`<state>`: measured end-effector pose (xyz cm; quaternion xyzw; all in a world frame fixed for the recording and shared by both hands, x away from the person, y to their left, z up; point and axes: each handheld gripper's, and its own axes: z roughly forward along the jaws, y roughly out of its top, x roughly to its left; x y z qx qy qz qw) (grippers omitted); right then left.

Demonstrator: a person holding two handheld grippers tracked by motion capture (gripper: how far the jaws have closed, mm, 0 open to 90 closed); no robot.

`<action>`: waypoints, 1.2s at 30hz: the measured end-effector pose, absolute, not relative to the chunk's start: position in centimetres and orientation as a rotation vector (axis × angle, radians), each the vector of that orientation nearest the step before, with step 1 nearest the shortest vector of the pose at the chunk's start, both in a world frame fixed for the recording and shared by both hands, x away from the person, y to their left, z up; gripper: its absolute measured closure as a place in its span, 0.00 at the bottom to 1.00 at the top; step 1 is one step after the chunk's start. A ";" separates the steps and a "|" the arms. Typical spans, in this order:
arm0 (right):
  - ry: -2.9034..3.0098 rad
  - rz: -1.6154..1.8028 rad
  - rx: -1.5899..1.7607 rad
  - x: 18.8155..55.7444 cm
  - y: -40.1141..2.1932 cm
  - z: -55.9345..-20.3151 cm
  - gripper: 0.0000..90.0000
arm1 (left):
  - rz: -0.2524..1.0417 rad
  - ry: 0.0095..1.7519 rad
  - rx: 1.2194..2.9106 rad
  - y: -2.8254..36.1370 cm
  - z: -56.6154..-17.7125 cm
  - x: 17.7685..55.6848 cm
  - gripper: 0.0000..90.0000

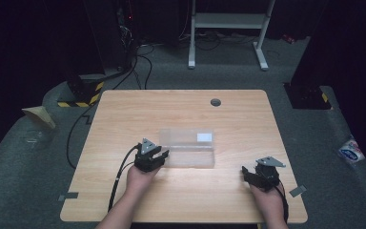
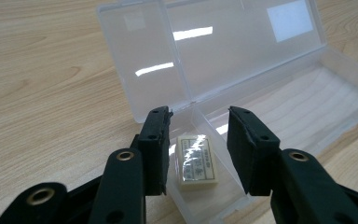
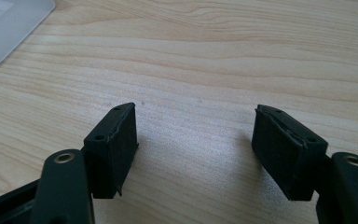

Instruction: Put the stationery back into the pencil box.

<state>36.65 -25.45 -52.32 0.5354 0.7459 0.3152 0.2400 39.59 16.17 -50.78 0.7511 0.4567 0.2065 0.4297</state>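
A clear plastic box (image 1: 190, 159) lies open at the middle of the wooden table (image 1: 124, 119), its lid (image 2: 214, 51) folded back flat and bearing a white label (image 2: 289, 18). Inside the tray's near end lies a small cream eraser (image 2: 196, 161) in a printed wrapper. My left gripper (image 2: 198, 116) hovers just over that end of the box (image 2: 307, 102); its jaws stand apart on either side of the eraser without touching it. The left gripper (image 1: 162, 153) sits at the box's left end. My right gripper (image 1: 244, 172) rests near the table's right front, open (image 3: 196, 114) over bare wood.
A round cable hole (image 1: 215, 102) sits near the table's far edge. A corner of the box lid (image 3: 9, 28) appears at the upper left of the right gripper view. On the floor are cables, a white frame (image 1: 228, 28), a yellow-black striped base (image 1: 83, 95) and a packet (image 1: 351, 151).
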 end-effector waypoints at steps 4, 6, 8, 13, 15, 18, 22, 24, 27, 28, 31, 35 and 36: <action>2.039 0.864 1.462 36.6 -25.5 -52.3 0.34 | 0.507 1.131 1.881 16.1 -50.8 39.5 0.68; 2.040 0.862 1.463 36.6 -25.5 -52.3 0.34 | 0.498 1.128 1.881 16.0 -50.9 39.5 0.67; 2.040 0.862 1.463 36.6 -25.5 -52.3 0.34 | 0.498 1.124 1.883 16.1 -50.8 39.5 0.66; 2.040 0.862 1.463 36.6 -25.5 -52.3 0.34 | 0.494 1.106 1.885 16.3 -50.6 39.2 0.65; 2.041 0.864 1.463 36.6 -25.5 -52.3 0.34 | 0.490 1.105 1.883 16.4 -50.5 39.2 0.65; 2.042 0.864 1.463 36.6 -25.5 -52.3 0.34 | 0.488 1.104 1.879 16.7 -50.4 39.1 0.64; 2.041 0.865 1.467 36.6 -25.5 -52.3 0.34 | 0.492 1.107 1.881 17.2 -50.4 39.1 0.62; 2.042 0.865 1.463 36.6 -25.5 -52.3 0.34 | 0.501 1.111 1.883 17.7 -50.4 39.1 0.61; 2.042 0.869 1.466 36.7 -25.5 -52.3 0.34 | 0.502 1.137 1.870 19.1 -50.5 39.1 0.57; 2.042 0.869 1.466 36.7 -25.5 -52.3 0.34 | 0.502 1.137 1.870 19.1 -50.5 39.1 0.56; 2.042 0.867 1.460 36.7 -25.5 -52.3 0.34 | 0.492 1.176 1.862 20.5 -50.9 38.7 0.53; 2.042 0.866 1.461 36.7 -25.5 -52.3 0.34 | 0.503 1.198 1.893 22.1 -51.2 38.3 0.46; 2.043 0.865 1.462 36.7 -25.5 -52.3 0.34 | 0.511 1.207 1.907 22.7 -51.2 38.3 0.45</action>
